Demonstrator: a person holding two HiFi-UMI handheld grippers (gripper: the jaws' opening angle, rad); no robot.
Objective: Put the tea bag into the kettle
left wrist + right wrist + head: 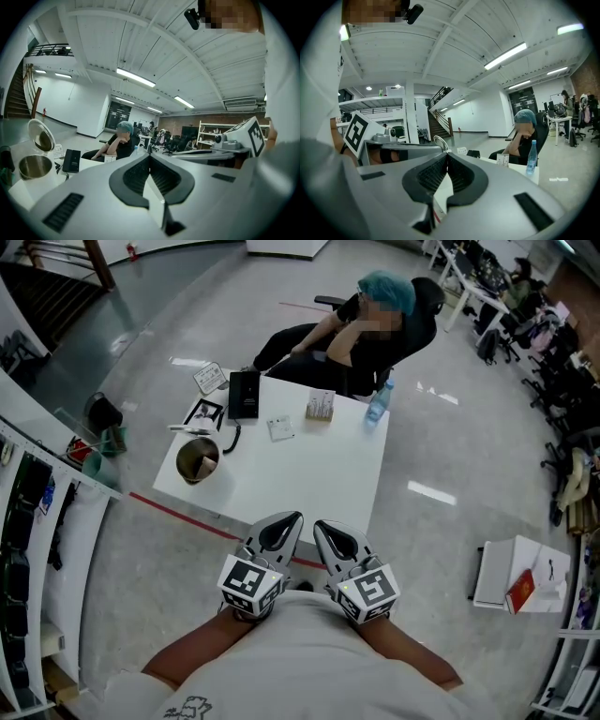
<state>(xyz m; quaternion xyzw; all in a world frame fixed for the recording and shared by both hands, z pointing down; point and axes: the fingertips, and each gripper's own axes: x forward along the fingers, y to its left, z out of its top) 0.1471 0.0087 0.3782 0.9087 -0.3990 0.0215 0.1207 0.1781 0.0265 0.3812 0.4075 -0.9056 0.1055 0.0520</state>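
The steel kettle (197,462) stands at the left end of the white table (319,474) with its lid swung open; the left gripper view shows it as the kettle (33,166). A small flat white packet, apparently the tea bag (279,427), lies near the table's middle. Both grippers are held close to my chest, at the table's near edge and far from both things. My left gripper (281,532) is shut with nothing in it, fingertips meeting (150,157). My right gripper (333,538) is also shut and empty (446,157).
A person in a black top sits at the table's far side (375,324). On the table are a small box (320,406), a black device (244,394) with a cable, a card (210,378) and a water bottle (377,404). A red line (178,510) marks the floor.
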